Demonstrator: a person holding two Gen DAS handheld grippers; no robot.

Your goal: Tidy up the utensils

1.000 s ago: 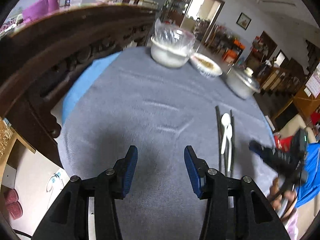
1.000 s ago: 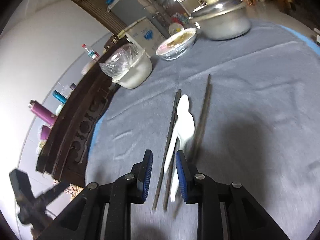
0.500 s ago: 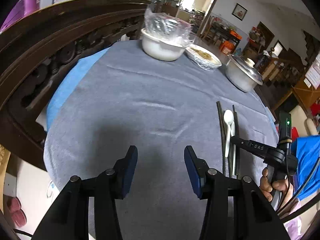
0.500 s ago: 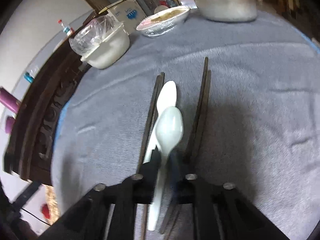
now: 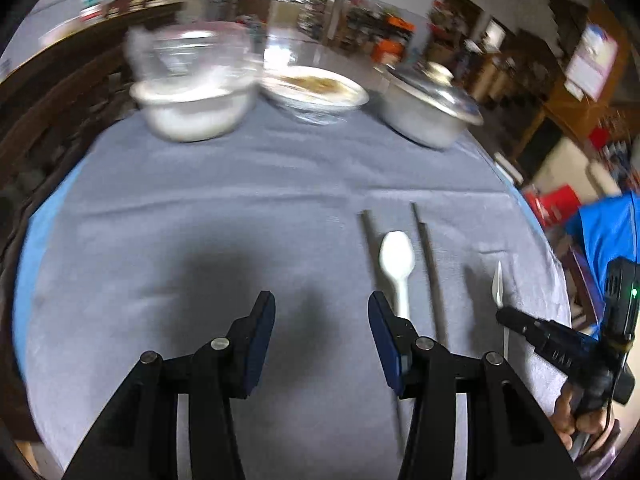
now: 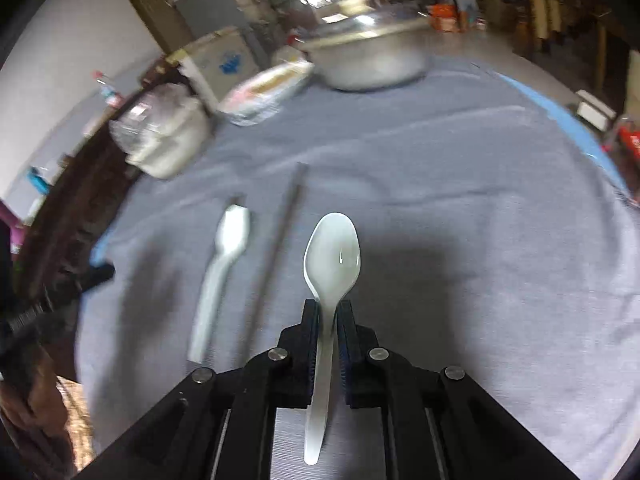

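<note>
Spoon handling comes first: we hold the right gripper (image 6: 328,320) clamped on the handle of one white spoon (image 6: 332,256), lifted above the grey tablecloth (image 6: 480,200), and we should keep it level and set it down parallel to the second spoon (image 5: 396,260), which lies between the chopsticks (image 5: 428,264). We keep the left gripper (image 5: 320,336) spread apart and empty beside that spoon. Legible writing: none; everything is blurred.

The right gripper (image 6: 328,316) points steeply downward, its blue-padded jaws pressed together on the handle of a white spoon (image 6: 332,256), whose bowl sticks out ahead of the fingertips. The left gripper (image 5: 322,316) also tilts down, jaws parted with nothing between them. A hand (image 5: 576,420) grips the right gripper's handle.
</note>
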